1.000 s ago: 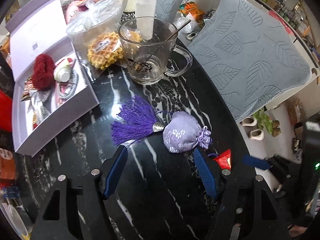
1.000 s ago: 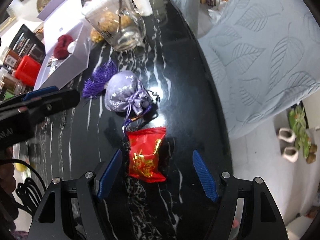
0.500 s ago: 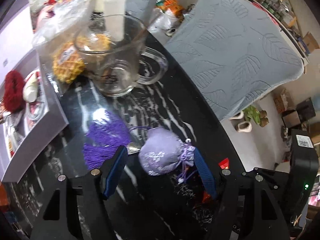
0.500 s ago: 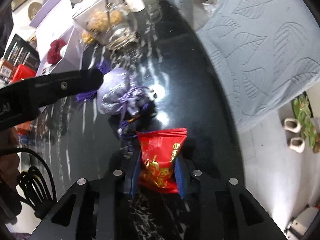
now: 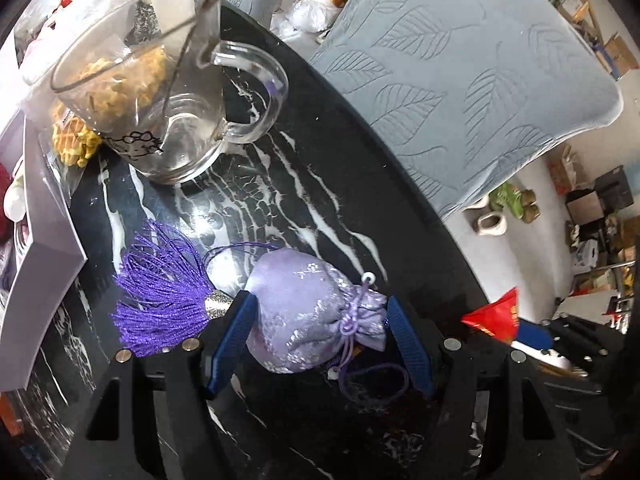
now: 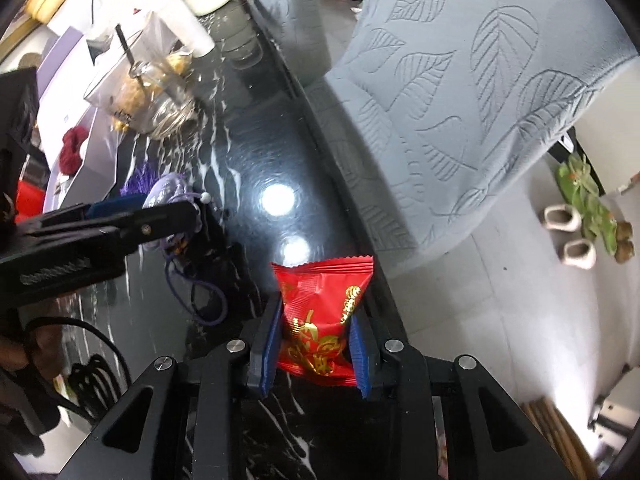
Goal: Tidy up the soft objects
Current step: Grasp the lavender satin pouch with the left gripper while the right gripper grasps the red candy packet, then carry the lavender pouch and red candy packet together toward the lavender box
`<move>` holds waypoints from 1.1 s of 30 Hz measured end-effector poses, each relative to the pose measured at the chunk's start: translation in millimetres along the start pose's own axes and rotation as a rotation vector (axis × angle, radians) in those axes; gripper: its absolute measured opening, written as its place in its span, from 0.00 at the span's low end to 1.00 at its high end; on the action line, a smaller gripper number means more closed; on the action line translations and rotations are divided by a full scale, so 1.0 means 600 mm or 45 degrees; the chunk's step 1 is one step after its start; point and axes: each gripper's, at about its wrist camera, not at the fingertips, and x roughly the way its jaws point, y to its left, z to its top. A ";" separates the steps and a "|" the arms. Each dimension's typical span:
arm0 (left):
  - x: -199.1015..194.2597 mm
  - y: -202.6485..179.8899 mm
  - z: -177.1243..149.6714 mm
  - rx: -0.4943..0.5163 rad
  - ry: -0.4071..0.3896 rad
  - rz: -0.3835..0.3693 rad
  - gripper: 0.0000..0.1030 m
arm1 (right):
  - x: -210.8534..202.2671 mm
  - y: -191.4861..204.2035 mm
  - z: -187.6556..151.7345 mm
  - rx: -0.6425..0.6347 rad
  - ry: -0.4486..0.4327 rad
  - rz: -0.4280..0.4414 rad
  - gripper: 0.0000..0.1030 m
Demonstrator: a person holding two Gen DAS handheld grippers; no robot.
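Observation:
A lilac satin drawstring pouch (image 5: 296, 304) with a purple tassel (image 5: 160, 300) lies on the black marble table (image 5: 280, 184). My left gripper (image 5: 320, 344) points steeply down and stands open, one blue pad on each side of the pouch without squeezing it. A red snack packet with gold print (image 6: 320, 320) sits between the blue pads of my right gripper (image 6: 314, 348), which is shut on it near the table's right edge. In the right wrist view a left finger (image 6: 120, 228) crosses in front of the pouch (image 6: 168, 186). The packet's corner (image 5: 496, 316) shows at the right of the left wrist view.
A glass mug (image 5: 160, 100) with a stirrer stands behind the pouch, with bagged waffles (image 5: 76, 140) beside it. An open white box (image 5: 44, 248) lies at the left. A grey leaf-patterned chair back (image 5: 460, 80) stands close to the table's right edge; slippers (image 5: 492, 222) lie on the floor.
My left gripper came forward and down until the pouch lay between its fingers. My right gripper closed on the red packet and rolled a little.

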 end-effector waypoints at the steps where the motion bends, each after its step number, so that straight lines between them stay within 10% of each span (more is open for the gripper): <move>1: 0.005 -0.001 0.001 0.008 0.007 0.016 0.66 | 0.000 -0.002 -0.002 0.002 -0.001 0.001 0.29; 15: 0.058 -0.029 0.003 0.128 0.060 0.177 0.91 | 0.005 -0.002 -0.002 -0.003 0.006 0.018 0.29; 25: 0.058 -0.036 -0.008 0.100 0.012 0.192 0.91 | 0.004 -0.001 -0.006 -0.004 -0.005 0.013 0.29; 33: 0.031 -0.007 -0.021 0.071 -0.065 0.186 0.50 | -0.003 -0.002 -0.013 -0.003 -0.015 0.002 0.29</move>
